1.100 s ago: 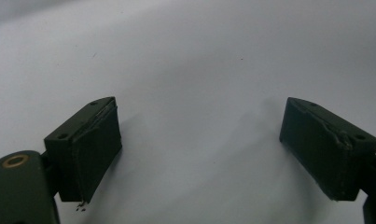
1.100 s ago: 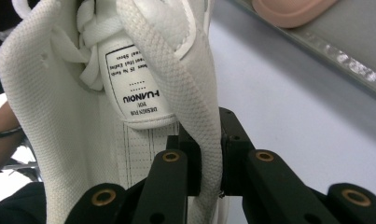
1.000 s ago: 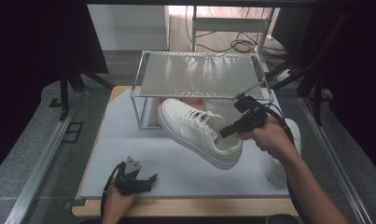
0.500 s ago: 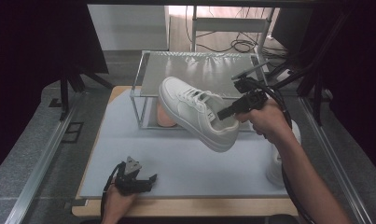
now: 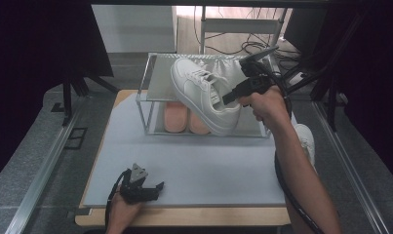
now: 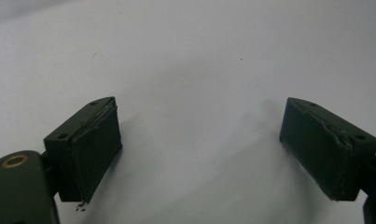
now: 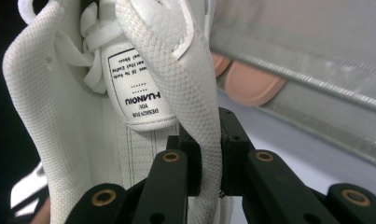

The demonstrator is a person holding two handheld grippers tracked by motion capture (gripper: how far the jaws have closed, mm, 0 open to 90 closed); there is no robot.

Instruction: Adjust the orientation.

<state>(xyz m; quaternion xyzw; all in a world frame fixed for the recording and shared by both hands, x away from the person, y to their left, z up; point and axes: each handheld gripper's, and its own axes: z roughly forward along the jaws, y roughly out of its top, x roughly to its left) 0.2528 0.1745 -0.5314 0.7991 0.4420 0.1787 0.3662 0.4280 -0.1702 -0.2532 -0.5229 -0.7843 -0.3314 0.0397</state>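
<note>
While the right hand holds a shoe up in the air, the scene sorts by size like this:

Table: pale grey mat (image 5: 208, 165) on a wooden board, spread across the lower middle of the high view, with grey floor on both sides.

Rack: two-tier metal shoe rack with a perforated silver top shelf (image 5: 157, 83), standing at the far edge of the mat, upper middle of the high view.

Carried shoe: white lace-up sneaker (image 5: 199, 95), off the mat and tilted with its toe toward the upper left, overlapping the rack's front edge and top shelf in the high view; in the right gripper view its mesh collar and printed tongue label (image 7: 139, 100) sit at centre frame.

Second shoe: another white sneaker (image 5: 306, 141) at the right edge of the mat, partly hidden by the forearm.

Lower shelf: pair of peach-pink slippers (image 5: 174, 117) lying side by side under the top shelf, directly behind the carried shoe.

Right gripper: black two-jaw gripper (image 5: 228, 97) at upper right of centre, jaws pressed together on the sneaker's collar wall (image 7: 209, 158).

Left gripper: black two-jaw gripper (image 5: 155, 187) low at lower left on the mat, jaws spread wide with bare mat between them (image 6: 199, 140).
</note>
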